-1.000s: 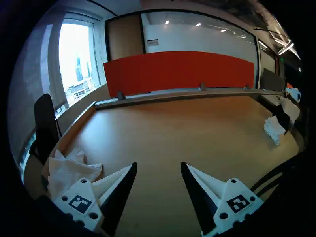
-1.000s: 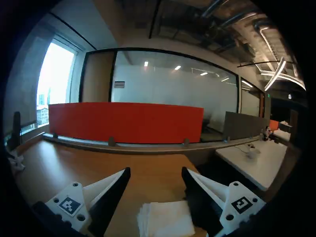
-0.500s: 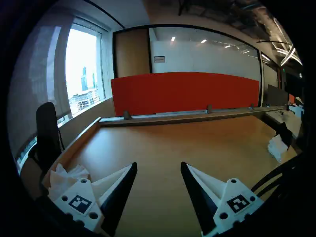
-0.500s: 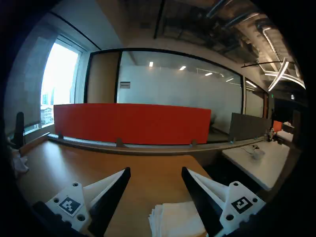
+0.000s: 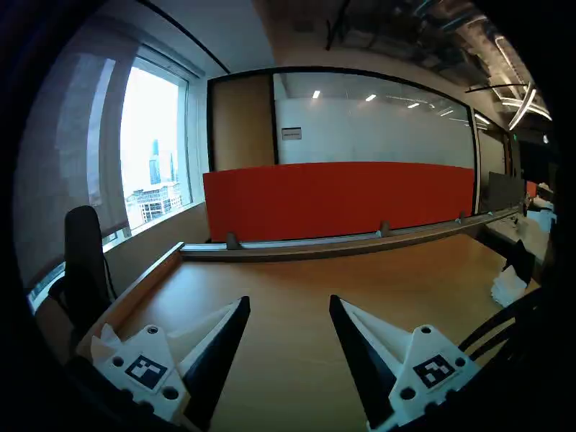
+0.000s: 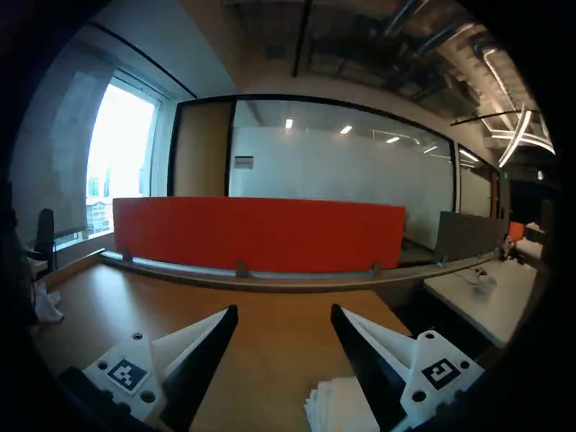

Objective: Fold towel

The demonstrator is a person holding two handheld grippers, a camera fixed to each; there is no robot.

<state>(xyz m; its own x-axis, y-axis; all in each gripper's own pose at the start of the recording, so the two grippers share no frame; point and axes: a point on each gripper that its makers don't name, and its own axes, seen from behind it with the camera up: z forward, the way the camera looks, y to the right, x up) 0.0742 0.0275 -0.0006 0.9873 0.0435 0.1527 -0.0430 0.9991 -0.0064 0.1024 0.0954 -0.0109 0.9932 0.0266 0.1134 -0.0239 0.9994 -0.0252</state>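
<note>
Left claw (image 5: 288,299) was spread wide and empty over the desk (image 5: 309,266). Crumpled towel (image 5: 106,335) lay at the desk edge, just beside its left finger. Right claw (image 6: 283,308) was likewise spread and empty; folded towel stack (image 6: 337,407) lay by its right finger.

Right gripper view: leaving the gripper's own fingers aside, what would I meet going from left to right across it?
Crumpled white towel at the far left → stack of folded towels low, right of centre → white desk at the right.
</note>
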